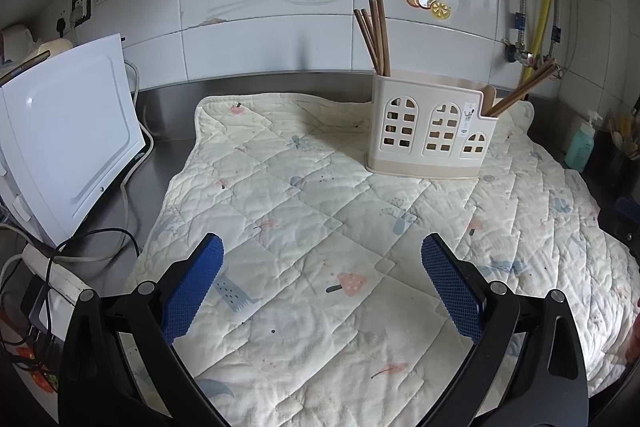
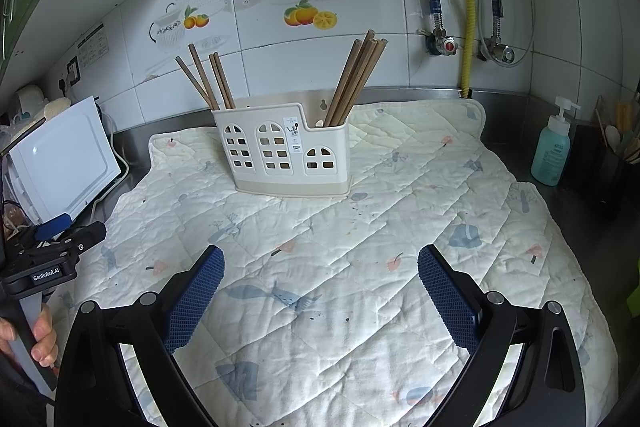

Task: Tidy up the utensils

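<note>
Quilt (image 2: 360, 247) bare in front of both grippers, plenty of room. Left gripper (image 1: 322, 259) and right gripper (image 2: 320, 267) jaws wide, empty. Holder (image 2: 280, 151) with chopsticks (image 2: 356, 79) stands well ahead near wall.

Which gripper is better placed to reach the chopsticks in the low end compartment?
Right, probably. From the right gripper the holder sits nearly straight ahead, with that chopstick bundle leaning its way. The left gripper views them farther off. Both jaws are open and empty.
</note>
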### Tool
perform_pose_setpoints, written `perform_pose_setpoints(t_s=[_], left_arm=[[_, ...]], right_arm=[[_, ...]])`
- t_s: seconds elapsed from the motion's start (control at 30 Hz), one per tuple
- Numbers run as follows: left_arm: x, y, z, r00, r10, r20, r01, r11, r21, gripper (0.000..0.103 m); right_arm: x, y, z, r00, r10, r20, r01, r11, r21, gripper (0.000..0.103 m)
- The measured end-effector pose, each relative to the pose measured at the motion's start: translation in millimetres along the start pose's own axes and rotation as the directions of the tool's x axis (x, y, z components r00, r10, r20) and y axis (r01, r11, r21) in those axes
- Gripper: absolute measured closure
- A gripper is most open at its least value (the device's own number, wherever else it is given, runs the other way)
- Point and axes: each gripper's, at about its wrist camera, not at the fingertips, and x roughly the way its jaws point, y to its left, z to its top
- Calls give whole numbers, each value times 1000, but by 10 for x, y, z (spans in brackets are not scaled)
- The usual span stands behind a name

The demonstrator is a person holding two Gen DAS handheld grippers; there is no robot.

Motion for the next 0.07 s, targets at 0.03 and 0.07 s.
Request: perform_pose_setpoints(t_s=[0.03,0.07], left_arm=[[1,-1,-1,1000,0,0,0,1000,-1,5],[1,-2,-1,1000,0,-1,0,1000,0,5]], right_arm=[[0,0,0,1000,0,0,0,1000,0,9],[0,0,0,1000,0,0,0,1000,0,9]])
